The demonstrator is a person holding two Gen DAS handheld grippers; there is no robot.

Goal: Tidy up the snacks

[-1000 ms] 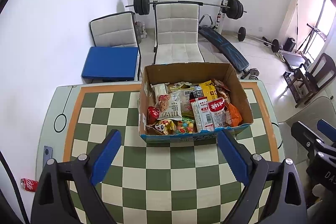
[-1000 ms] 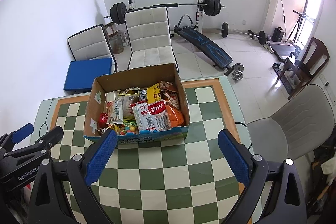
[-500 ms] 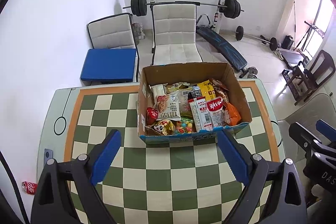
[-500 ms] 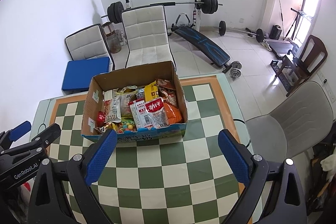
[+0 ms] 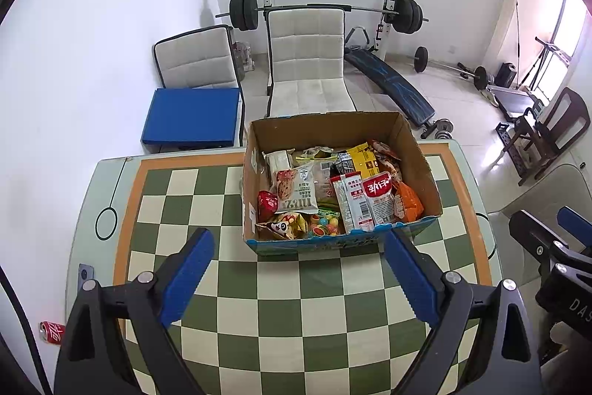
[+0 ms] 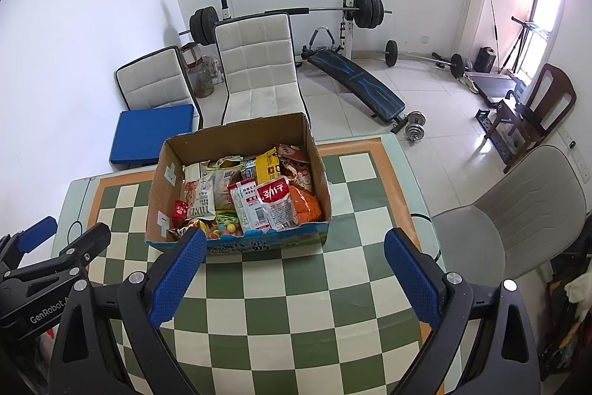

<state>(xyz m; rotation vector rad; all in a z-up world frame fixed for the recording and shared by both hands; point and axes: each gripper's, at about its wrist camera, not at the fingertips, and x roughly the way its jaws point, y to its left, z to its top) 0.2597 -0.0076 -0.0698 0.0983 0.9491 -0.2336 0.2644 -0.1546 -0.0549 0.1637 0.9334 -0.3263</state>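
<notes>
Open brown cardboard box (image 5: 342,180) packed full of mixed snack packets (image 5: 333,195), sitting at far-centre of green-and-cream checkered counter (image 5: 296,302). White-and-red pouch (image 5: 377,198) on top at right, orange bag (image 5: 407,202) just beside it, panda-print bag (image 5: 285,226) and coloured candy pack (image 5: 325,224) against near wall. All snacks inside; none loose on counter. Fits either a sorted box or one awaiting sorting, can't tell which.

Left claw (image 5: 298,278) spread wide, holding nothing, hovering short of box. Right claw (image 6: 294,278) same: wide, holding nothing.

Risks: slick overlapping packets, so likely double pick or slip. Claws close together, so collision possible. Light box may slide if pushed.
</notes>
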